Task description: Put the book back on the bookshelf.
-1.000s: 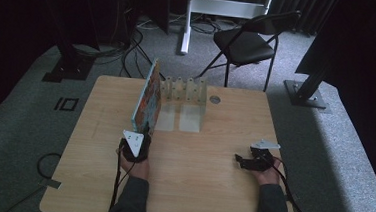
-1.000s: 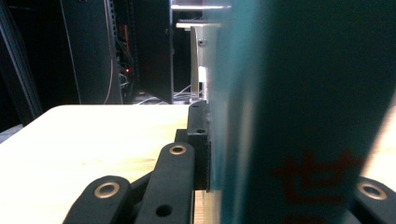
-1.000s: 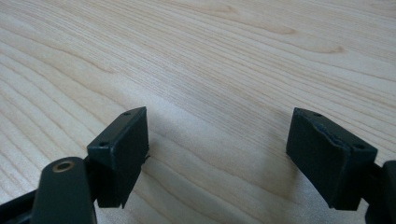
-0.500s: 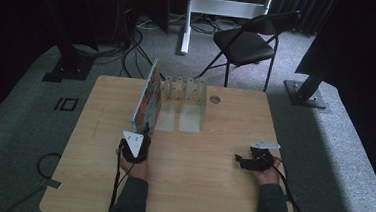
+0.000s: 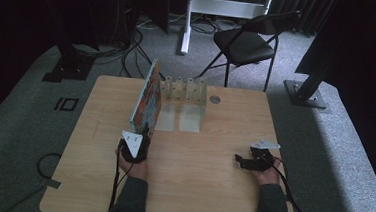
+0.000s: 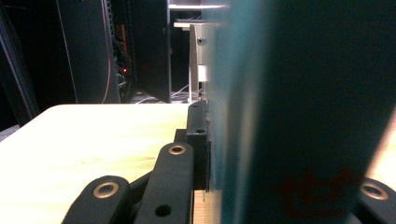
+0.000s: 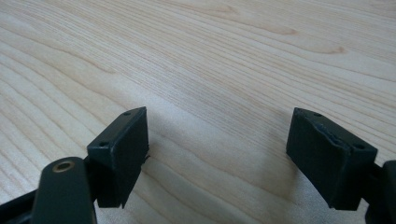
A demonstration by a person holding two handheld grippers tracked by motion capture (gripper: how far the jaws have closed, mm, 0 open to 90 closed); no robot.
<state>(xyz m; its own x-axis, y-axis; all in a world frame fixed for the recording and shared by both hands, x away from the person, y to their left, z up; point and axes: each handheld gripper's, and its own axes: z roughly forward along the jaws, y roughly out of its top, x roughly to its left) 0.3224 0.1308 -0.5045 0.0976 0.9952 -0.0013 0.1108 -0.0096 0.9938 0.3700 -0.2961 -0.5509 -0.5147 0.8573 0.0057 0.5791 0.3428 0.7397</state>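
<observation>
Book: we note it standing on edge on the table, left of the clear rack, near end clamped in the left gripper. Right gripper: jaws wide, nothing between them, resting well apart from the book.

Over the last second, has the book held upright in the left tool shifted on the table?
No. In the high view the book stands in the same spot beside the clear rack, clamped by the left tool.

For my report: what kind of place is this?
Probably a recording studio or lab: dark curtains, cables across grey carpet, a folding chair and stand bases around one wooden table.
</observation>
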